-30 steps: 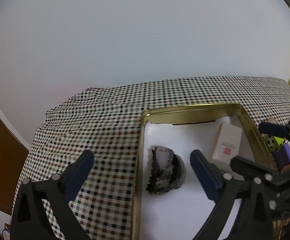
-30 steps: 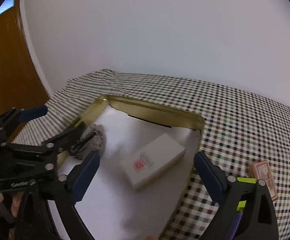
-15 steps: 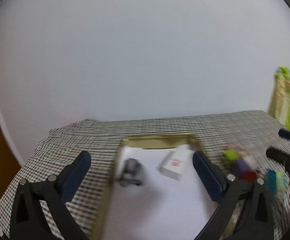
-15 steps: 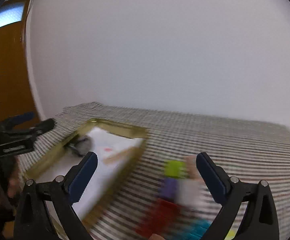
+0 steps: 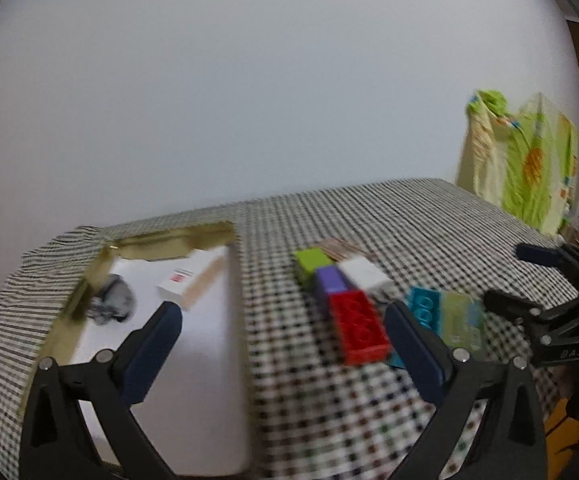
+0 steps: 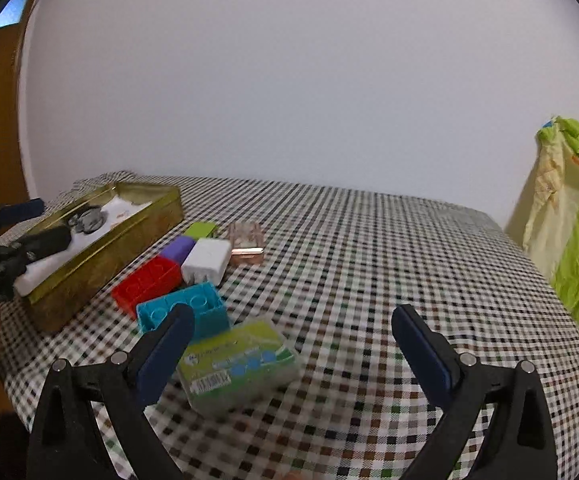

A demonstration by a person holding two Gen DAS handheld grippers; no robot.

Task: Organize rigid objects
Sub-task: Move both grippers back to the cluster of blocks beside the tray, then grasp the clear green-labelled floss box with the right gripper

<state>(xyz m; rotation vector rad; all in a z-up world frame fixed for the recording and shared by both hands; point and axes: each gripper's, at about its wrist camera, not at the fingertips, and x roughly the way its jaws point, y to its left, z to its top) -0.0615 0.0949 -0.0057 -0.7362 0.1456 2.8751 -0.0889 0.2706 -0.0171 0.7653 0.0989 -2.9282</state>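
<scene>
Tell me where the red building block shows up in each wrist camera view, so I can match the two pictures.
Left wrist view: the red block lies right of centre, on the checked cloth between the open tongs.
Right wrist view: the red block lies left of centre, beside the gold tin.
Shared landmark: the gold tin, left of the block in both.

left gripper fingers spread (empty), gold tin, red brick

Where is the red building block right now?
In the right wrist view the red block lies on the checked cloth, between the gold tin and the teal block.
</scene>
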